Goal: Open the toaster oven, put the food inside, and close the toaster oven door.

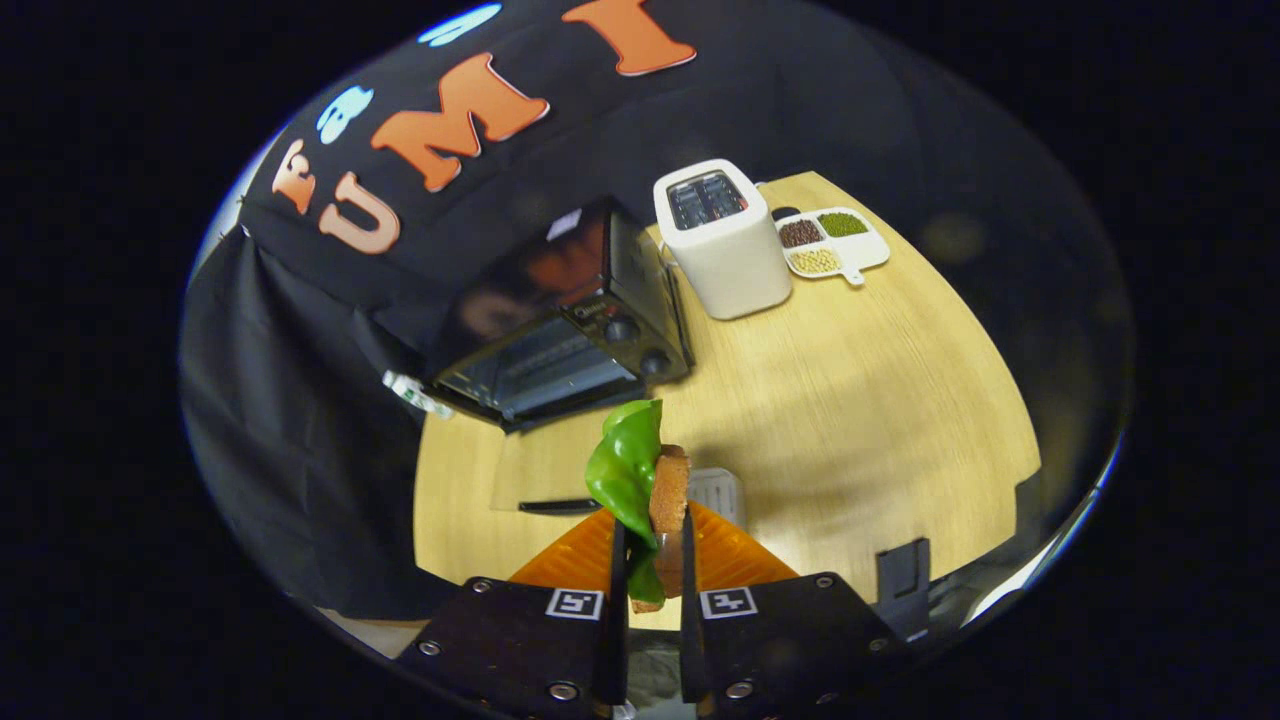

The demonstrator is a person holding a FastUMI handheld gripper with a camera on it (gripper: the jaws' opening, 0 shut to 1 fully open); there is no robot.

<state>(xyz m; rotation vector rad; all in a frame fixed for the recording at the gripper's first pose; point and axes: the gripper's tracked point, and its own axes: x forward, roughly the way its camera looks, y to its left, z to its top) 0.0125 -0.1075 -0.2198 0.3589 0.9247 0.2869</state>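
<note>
Between my claw's fingers the sandwich sat pinched; I judged keeping it level toward the toaster oven ahead wisest.

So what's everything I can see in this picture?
Sandwich: one, green lettuce on brown bread, held between the jaws, above the orange plate.
Plate: one, orange, ridged, just ahead of the jaws.
Toaster oven: one, black, on the table's far side beyond the sandwich, door looks open.
Toaster: one, white, two slots, beside the oven.
Tray: one, white, three compartments of dark brown, green and pale beans, beside the toaster.
Table: one, light wood.
Black bar: one, lying flat on the table between oven and plate; cannot tell what it is.
Gripper: one, jaws shut on the sandwich.
</note>
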